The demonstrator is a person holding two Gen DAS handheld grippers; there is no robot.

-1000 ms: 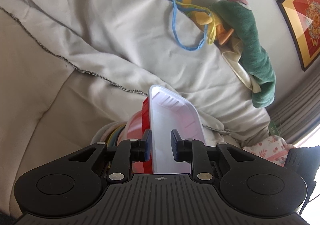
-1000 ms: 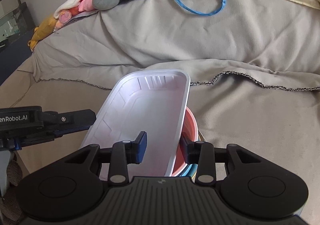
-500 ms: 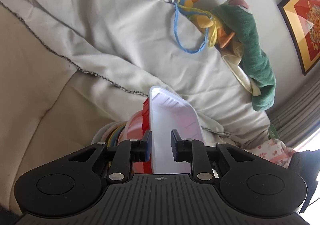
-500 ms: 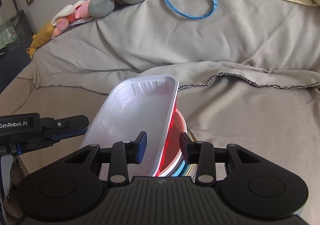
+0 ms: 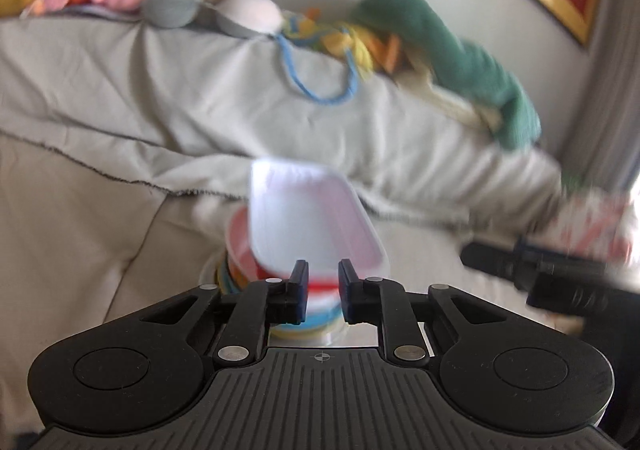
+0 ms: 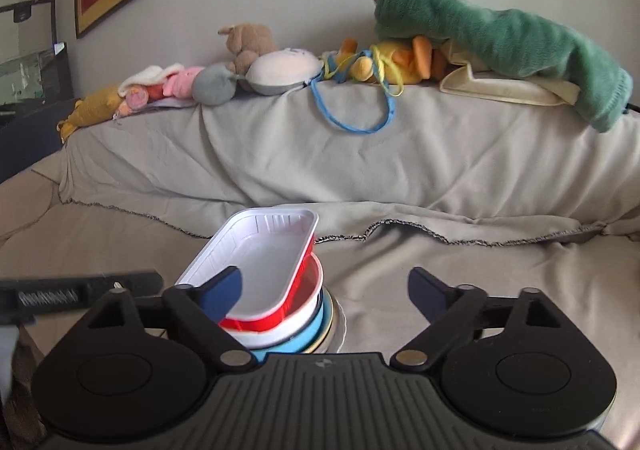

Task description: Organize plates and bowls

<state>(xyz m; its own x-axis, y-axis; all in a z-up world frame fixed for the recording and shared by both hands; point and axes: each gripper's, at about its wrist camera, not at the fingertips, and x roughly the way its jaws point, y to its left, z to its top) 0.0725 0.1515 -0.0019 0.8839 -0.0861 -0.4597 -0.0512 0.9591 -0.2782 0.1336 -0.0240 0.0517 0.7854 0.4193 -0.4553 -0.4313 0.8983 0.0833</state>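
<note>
A sofa [image 6: 440,178] covered with a throw carries the stack [image 6: 304,330] of plates and bowls, nested to save room. The tray [image 6: 260,270] is set tilted on top, at 12 o'clock from both claws. The right claw [image 6: 324,290] has just been opened wide and holds nothing. The left claw [image 5: 323,282], its jaws just narrowed, is nearly shut; no grip can be made out.

A rectangular plastic tray [image 6: 264,262], white inside and red outside, tops a red-and-white round bowl [image 6: 308,302] and light-blue plate [image 6: 320,326]. Beige sofa throw [image 6: 400,170]; green plush toy [image 6: 500,34]; blue-padded black right gripper [image 6: 324,292].
</note>
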